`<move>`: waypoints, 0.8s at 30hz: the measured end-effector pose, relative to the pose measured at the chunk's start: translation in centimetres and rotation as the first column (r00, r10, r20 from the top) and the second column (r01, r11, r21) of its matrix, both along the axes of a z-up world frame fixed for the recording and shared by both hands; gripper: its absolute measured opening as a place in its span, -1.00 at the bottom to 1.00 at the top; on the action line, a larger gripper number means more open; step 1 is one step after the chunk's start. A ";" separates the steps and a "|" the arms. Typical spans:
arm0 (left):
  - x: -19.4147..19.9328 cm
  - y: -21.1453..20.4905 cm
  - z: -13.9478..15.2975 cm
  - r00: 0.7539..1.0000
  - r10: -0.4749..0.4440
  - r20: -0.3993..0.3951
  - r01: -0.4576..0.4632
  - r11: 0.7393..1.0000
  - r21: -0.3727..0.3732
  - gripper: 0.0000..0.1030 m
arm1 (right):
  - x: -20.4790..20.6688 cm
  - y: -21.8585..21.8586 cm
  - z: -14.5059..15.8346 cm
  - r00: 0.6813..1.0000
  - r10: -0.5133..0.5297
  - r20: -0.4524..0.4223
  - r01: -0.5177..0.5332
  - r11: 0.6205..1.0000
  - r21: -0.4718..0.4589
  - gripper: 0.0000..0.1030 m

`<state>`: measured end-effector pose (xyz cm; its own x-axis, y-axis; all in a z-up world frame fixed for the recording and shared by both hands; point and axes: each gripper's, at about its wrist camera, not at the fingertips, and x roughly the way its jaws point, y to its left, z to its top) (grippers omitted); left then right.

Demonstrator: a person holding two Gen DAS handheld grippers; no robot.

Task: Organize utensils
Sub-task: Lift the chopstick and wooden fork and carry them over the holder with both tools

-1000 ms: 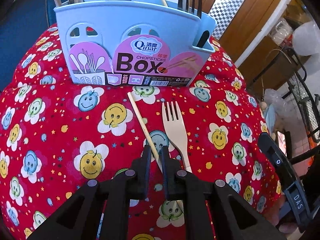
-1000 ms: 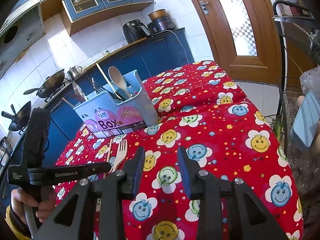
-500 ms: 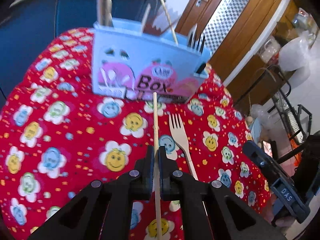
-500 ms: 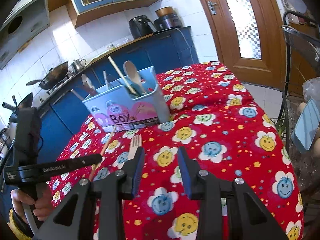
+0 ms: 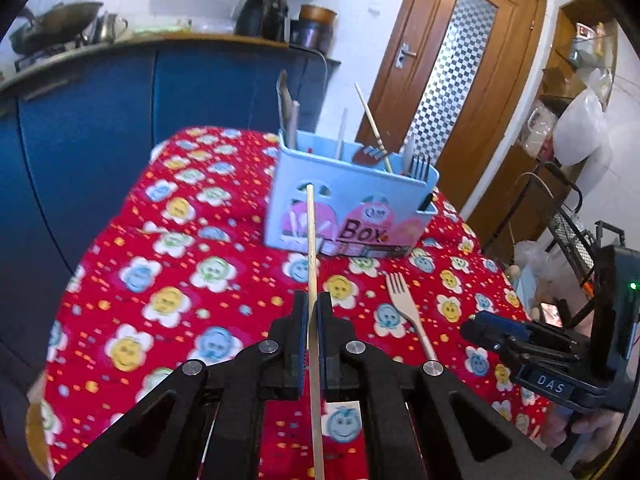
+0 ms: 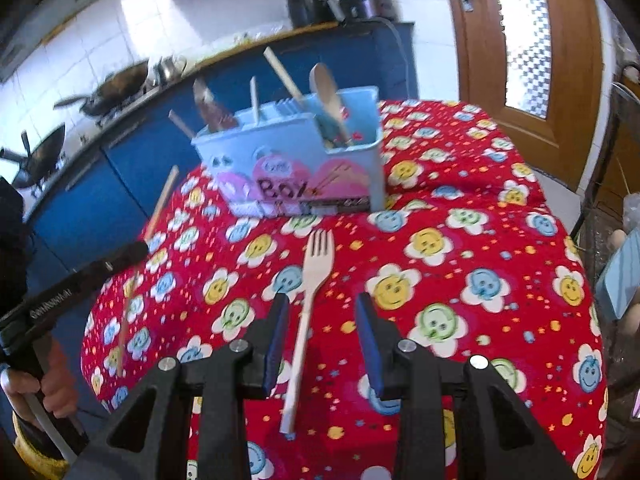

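My left gripper is shut on a wooden chopstick and holds it above the red smiley tablecloth, its tip pointing at the blue utensil box. The box holds several utensils. A wooden fork lies on the cloth to the right of the left gripper. In the right wrist view my right gripper is open, with the wooden fork lying between its fingers and the box beyond. The chopstick shows at the left there.
Blue kitchen cabinets with a wok and appliances stand behind the table. A wooden door is at the back right. A wire rack and bags stand to the right of the table.
My left gripper closed on the chopstick, lifted it off the cloth and drew back from the box. My right gripper moved in over the fork.
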<state>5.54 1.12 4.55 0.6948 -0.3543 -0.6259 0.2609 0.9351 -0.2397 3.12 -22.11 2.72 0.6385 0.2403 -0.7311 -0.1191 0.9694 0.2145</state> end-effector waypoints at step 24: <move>0.9 1.7 1.4 0.992 0.020 0.122 -0.023 1.000 0.019 -0.92 | 6.5 3.6 -3.3 0.950 0.056 -0.309 -0.093 0.990 -0.106 -0.40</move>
